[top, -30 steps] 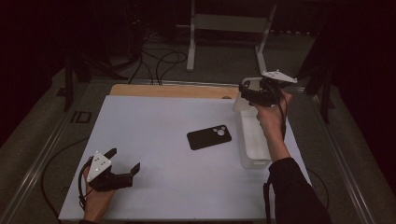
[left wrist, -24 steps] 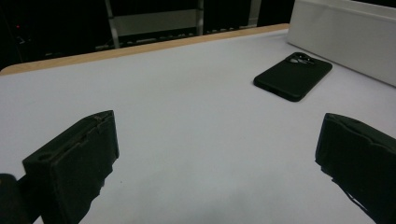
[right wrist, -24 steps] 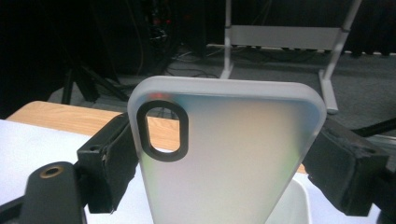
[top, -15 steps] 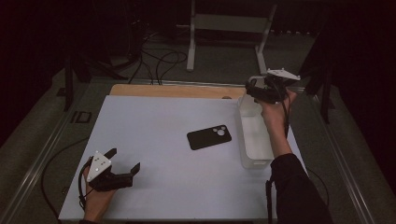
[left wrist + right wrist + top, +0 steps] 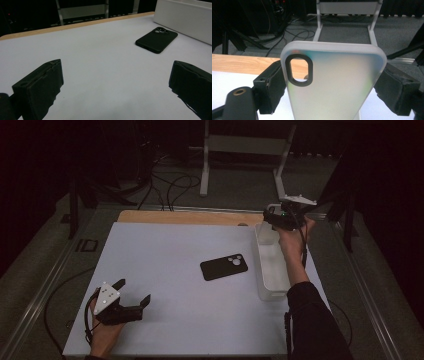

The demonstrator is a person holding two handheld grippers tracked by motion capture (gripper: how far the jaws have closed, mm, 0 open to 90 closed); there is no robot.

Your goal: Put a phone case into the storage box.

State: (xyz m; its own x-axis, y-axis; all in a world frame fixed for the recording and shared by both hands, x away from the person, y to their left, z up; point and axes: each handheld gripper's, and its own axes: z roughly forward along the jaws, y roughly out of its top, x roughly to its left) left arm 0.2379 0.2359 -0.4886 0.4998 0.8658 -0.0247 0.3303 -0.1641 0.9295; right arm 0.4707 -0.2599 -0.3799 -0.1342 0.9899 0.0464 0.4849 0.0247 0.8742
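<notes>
Nearest the person, the left gripper rests low over the near-left part of the white table, its jaws spread wide with nothing between them; in the left gripper view the bare tabletop lies between the two pads. Farther out, near the middle of the table, a black phone lies flat with its camera side up, well apart from both tools and just beside the long white bin that runs along the right edge. Beyond that, over the far end of the bin, the right gripper is raised and clamps a frosted translucent phone case by its two long edges, the oval camera cutout toward the upper left in the right gripper view. The likely trouble from here is the grip itself: the case is thin, smooth and flexible, held only along its sides, so squeezing may bow it and let it pop free, dropping back into the bin or off the far edge. A tilted carry toward the phone could also leave the case skewed, so it would land askew or nudge the phone across the slick surface.
</notes>
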